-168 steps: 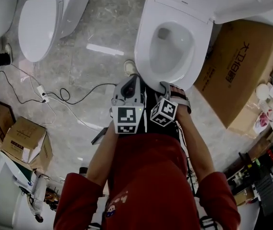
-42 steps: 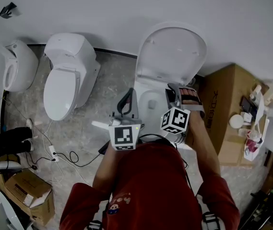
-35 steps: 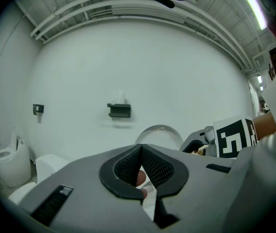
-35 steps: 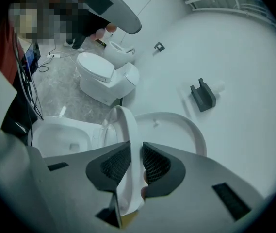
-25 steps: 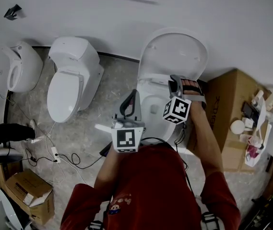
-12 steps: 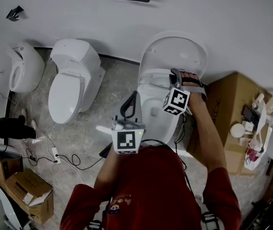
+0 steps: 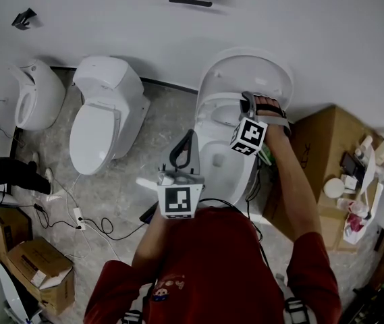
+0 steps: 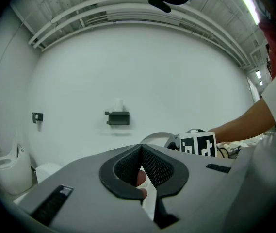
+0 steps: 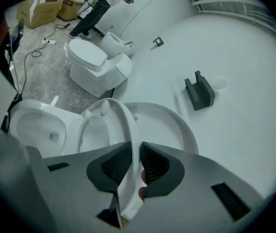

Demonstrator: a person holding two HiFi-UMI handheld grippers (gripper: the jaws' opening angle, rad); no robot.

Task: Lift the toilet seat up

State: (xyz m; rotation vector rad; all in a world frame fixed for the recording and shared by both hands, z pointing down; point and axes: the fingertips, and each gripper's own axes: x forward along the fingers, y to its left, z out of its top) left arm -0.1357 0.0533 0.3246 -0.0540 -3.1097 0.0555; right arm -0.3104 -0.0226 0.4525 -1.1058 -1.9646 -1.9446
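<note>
Two grippers recorded. Right gripper was clamped on the rim of the white oval plastic toilet seat, which stood raised off the white ceramic bowl, near the upright white lid. Left gripper was closed, empty.

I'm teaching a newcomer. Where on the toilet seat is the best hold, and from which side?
Take the toilet seat by its free rim, edge-on from outside, as the right gripper does: it is a thin, flat ring the fingers can straddle.
</note>
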